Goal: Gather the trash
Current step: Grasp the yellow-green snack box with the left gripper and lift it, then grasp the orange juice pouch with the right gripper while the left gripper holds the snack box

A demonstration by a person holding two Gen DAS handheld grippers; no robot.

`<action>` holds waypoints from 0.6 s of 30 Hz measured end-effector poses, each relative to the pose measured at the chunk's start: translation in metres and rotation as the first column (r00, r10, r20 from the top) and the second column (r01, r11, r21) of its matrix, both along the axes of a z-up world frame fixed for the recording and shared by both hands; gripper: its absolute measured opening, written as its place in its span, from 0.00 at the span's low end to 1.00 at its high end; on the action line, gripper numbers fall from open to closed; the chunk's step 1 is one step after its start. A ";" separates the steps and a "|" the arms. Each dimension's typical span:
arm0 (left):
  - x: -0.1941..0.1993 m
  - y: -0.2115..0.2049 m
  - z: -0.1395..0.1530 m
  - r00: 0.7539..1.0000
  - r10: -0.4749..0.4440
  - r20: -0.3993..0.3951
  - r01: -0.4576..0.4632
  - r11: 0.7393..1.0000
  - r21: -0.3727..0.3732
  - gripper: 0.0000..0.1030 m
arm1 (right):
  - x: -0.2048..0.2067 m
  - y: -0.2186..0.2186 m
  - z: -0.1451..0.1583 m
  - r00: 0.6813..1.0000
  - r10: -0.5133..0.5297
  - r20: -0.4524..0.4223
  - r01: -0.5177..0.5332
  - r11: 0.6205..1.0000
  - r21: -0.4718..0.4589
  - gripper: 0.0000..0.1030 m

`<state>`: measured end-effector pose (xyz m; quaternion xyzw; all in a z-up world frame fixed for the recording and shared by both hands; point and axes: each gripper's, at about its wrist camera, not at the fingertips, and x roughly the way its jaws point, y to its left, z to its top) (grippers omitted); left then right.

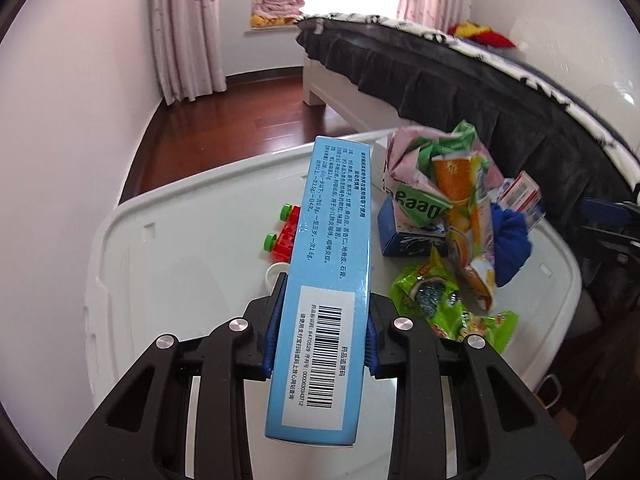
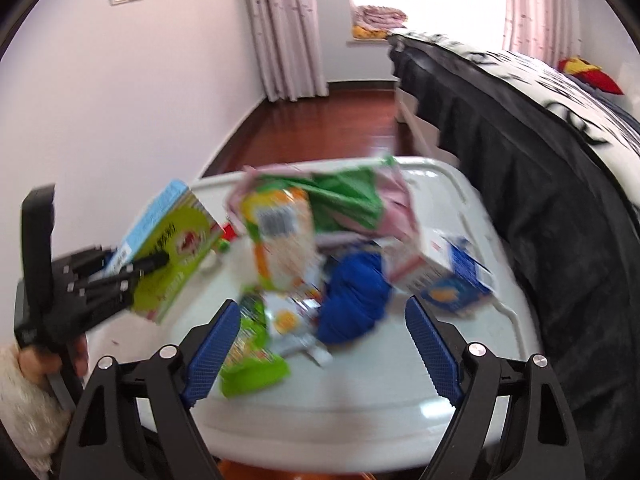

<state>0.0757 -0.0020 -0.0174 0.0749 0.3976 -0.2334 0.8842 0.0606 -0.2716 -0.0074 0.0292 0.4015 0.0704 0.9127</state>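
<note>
- Medicine box (image 1: 332, 280), long and light blue, sits lengthwise in the left gripper (image 1: 320, 328), blue pads pinching its narrow sides near the barcode end; it hangs clear above the table (image 1: 180, 240), likely being carried off as trash.
- Its upper face carries dense printed text and a white barcode label; seen from the right wrist, the broad face is green with a red emblem.
- Right gripper (image 2: 322, 340) is spread wide with nothing between its pads, hovering over the wrapper heap, probably choosing the next piece.
- That heap holds a crumpled orange-print juice carton (image 1: 460, 200), a green snack wrapper (image 1: 432, 296) and a blue cloth (image 1: 510, 240).
</note>
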 end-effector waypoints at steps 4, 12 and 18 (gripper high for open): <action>-0.009 0.013 0.009 1.000 0.011 0.024 -0.010 1.000 -0.017 0.30 | 0.021 0.017 -0.010 0.999 0.028 -0.016 -0.028 0.999 0.022 0.80; -0.013 0.012 0.005 1.000 -0.002 0.028 0.002 1.000 -0.009 0.30 | 0.060 0.028 -0.045 0.996 0.004 -0.095 -0.006 1.000 -0.011 0.74; -0.010 0.009 0.002 1.000 -0.004 0.014 0.005 1.000 -0.014 0.30 | 0.074 0.036 -0.057 0.995 0.021 -0.099 -0.024 0.999 -0.027 0.71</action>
